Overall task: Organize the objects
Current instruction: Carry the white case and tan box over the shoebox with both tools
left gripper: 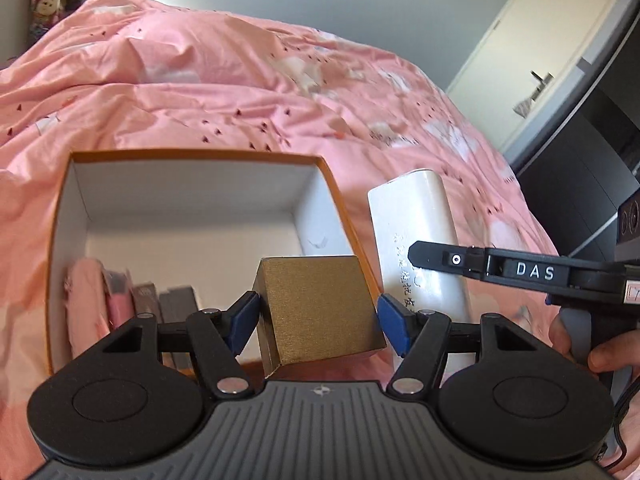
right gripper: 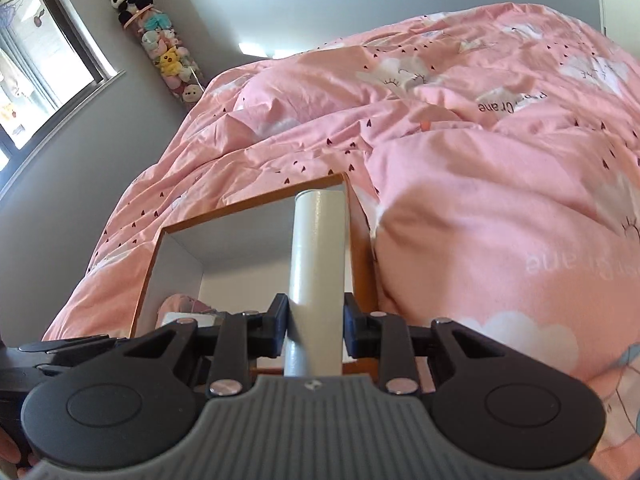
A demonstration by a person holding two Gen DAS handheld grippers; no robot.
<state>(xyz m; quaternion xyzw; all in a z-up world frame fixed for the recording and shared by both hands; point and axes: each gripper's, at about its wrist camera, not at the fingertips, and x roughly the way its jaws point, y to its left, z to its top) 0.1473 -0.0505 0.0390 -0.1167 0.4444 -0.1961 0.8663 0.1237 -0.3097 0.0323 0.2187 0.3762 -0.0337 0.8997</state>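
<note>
You are working in a home bedroom. A bed under a rumpled pink quilt printed with hearts and clouds (left gripper: 240,92) fills both views. In the right wrist view, a tall column of plush toys topped by a panda (right gripper: 160,40) stands at 11 o'clock beside a dark-framed window (right gripper: 40,64). In the left wrist view, a cream door with a lever handle (left gripper: 552,60) sits at 2 o'clock.

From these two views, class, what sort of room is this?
Most likely a bedroom, perhaps a child's: a pink duvet covers a bed, soft toys hang in the corner, and a door stands beyond.
</note>
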